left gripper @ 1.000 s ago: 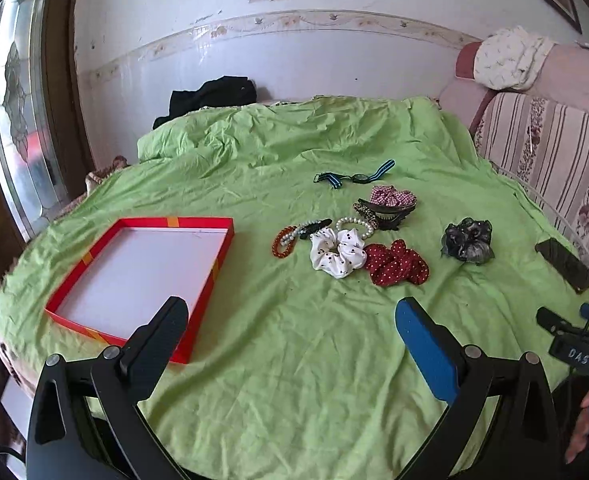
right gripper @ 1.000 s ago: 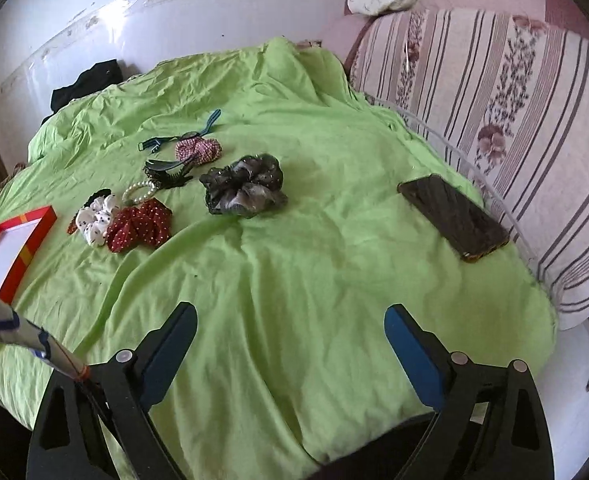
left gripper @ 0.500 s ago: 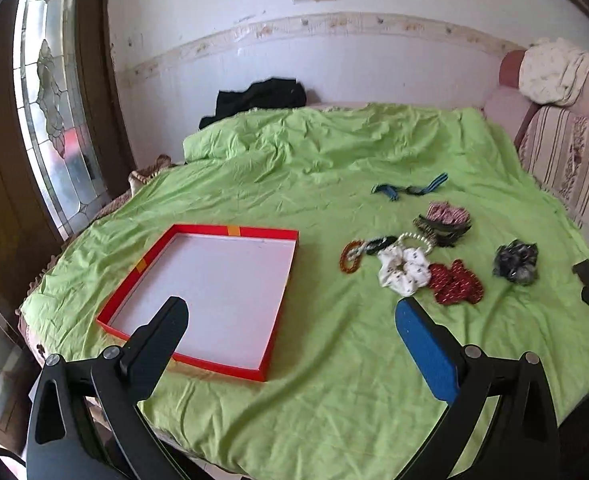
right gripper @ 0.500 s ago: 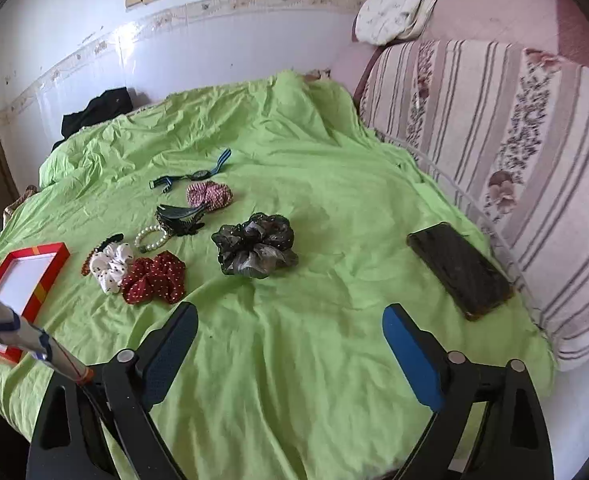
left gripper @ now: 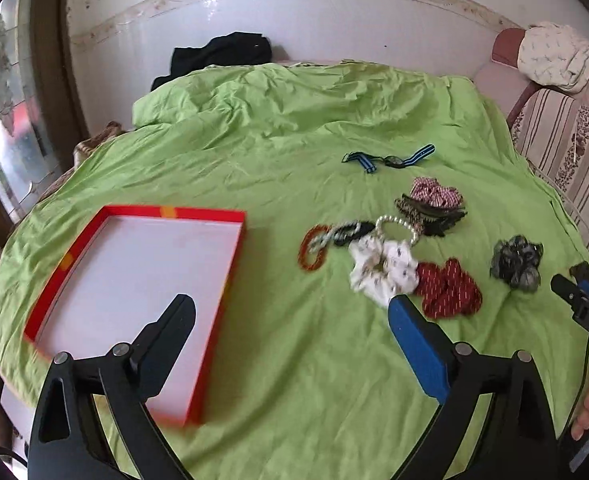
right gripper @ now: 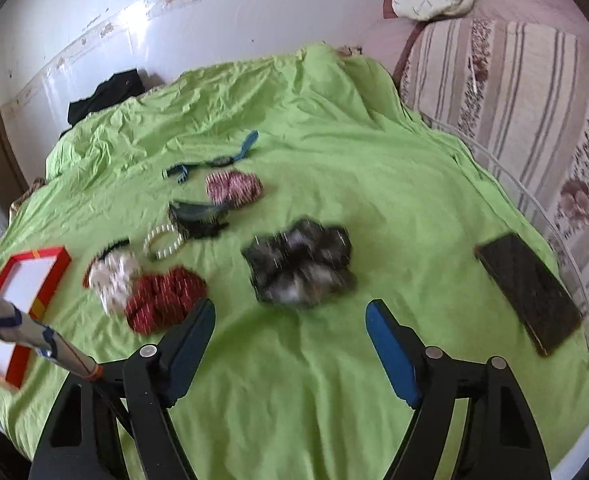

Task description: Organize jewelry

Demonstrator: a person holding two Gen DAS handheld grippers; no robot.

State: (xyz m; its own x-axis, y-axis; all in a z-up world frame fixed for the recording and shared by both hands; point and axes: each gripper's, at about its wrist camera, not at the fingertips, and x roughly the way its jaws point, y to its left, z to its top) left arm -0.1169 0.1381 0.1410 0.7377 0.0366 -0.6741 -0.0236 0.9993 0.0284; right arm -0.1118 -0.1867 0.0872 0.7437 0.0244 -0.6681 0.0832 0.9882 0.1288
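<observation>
Left wrist view: the left claw [left gripper: 290, 322] hangs over the green bedspread [left gripper: 278, 152] with nothing between its jaws; they are wide apart and closing slightly. Its dark finger overlaps the red-rimmed box lid [left gripper: 142, 216], whose near corner is hidden behind the claw frame and whose edges are smeared by blur. To the right of the lid the jewelry and hair pieces lie in a loose cluster: an amber bead bracelet [left gripper: 308, 254], a pearl bracelet [left gripper: 396, 226], a white scrunchie [left gripper: 382, 266] partly covered by the blue finger, a red dotted scrunchie [left gripper: 448, 286], a dark hair clip [left gripper: 430, 214], a pink checked scrunchie [left gripper: 434, 194], a grey scrunchie [left gripper: 516, 260] and a blue striped strap [left gripper: 386, 158] farther back. At the right edge the right claw [left gripper: 580, 300] is cut off; a label on it reads "DAS", the rest out of frame. Fingertips of a hand [left gripper: 588, 412] show below it.

Right wrist view: the right claw [right gripper: 290, 322] is empty and its jaws are closing, still apart, just short of the blurred grey scrunchie [right gripper: 300, 266]. The red dotted scrunchie [right gripper: 162, 296] is partly behind the left finger. The box lid [right gripper: 52, 276] is cut by a striped rod [right gripper: 26, 330]. A dark phone [right gripper: 530, 288] lies near the bed's right edge, its surface unreadable.
</observation>
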